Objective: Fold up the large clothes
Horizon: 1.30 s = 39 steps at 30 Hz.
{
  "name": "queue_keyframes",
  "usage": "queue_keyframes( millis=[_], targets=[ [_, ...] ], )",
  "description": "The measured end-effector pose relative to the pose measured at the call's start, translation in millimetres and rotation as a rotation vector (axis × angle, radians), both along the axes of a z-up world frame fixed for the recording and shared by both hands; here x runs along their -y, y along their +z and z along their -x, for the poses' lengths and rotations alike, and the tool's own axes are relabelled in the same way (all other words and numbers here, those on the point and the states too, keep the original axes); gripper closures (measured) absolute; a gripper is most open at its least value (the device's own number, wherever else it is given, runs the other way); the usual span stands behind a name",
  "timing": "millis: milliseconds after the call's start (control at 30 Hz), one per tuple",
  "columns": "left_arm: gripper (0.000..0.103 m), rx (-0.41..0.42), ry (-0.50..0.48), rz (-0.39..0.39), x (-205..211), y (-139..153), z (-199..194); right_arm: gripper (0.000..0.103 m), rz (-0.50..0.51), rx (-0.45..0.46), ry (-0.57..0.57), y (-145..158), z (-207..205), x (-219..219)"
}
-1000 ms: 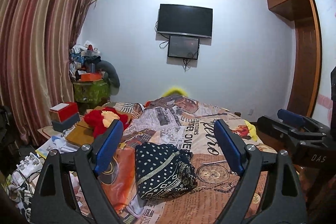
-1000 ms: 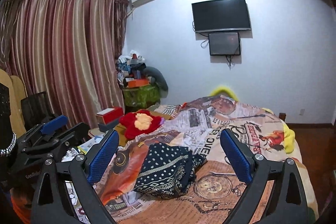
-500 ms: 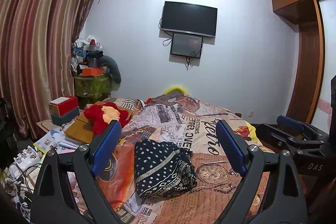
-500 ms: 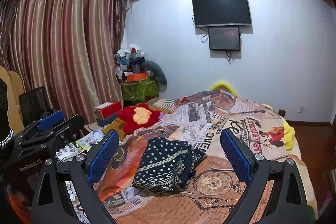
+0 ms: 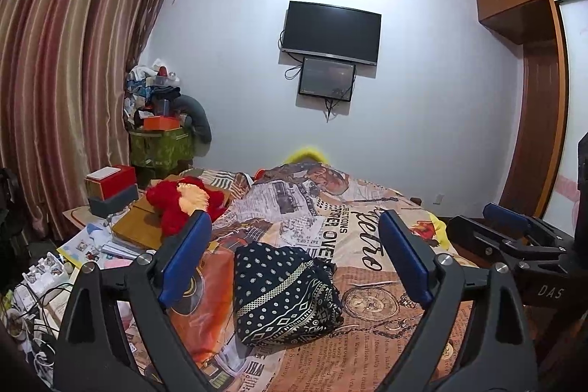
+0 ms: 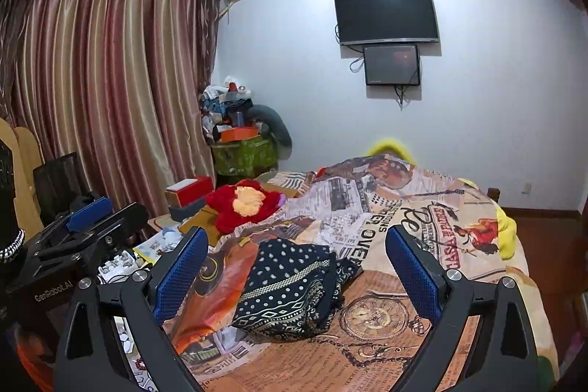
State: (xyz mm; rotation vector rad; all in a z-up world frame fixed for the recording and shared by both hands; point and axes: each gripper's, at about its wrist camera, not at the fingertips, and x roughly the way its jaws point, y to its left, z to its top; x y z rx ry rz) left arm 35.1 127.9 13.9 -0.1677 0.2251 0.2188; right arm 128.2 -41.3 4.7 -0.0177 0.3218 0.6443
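A dark navy garment with white dots and a patterned band [image 5: 283,296] [image 6: 290,285] lies folded into a compact bundle on the bed's newspaper-print cover [image 5: 352,237] [image 6: 404,219]. My left gripper [image 5: 294,259] hovers above and short of the bundle, open, nothing between its blue pads. My right gripper [image 6: 297,267] is likewise open and empty, held back from the bundle. The right gripper [image 5: 514,237] also shows at the right edge of the left wrist view, and the left gripper [image 6: 84,226] at the left edge of the right wrist view.
A red plush toy [image 5: 180,201] [image 6: 242,201] and a red box [image 5: 110,179] sit on a cluttered side table left of the bed. Striped curtains [image 6: 103,79] hang at left, a television [image 5: 330,32] on the far wall, a wooden wardrobe [image 5: 540,98] at right.
Both views have shifted slightly, as the grippers drift back and tilt upward. The folded bundle has stayed put on the bed.
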Motion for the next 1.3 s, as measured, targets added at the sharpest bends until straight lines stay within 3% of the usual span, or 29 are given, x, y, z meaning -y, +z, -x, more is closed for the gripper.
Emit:
queue_keyframes(
  millis=[967, 1300],
  targets=[
    [0.010, -0.011, -0.065, 0.010, -2.6, 1.4, -2.0, 0.006, -0.007, 0.006, -0.005, 3.8, 3.2, -3.3],
    [0.005, -0.010, -0.080, -0.006, 2.3, 2.3, -1.9, 0.006, -0.011, 0.004, -0.006, 3.9, 3.0, -2.7]
  ],
)
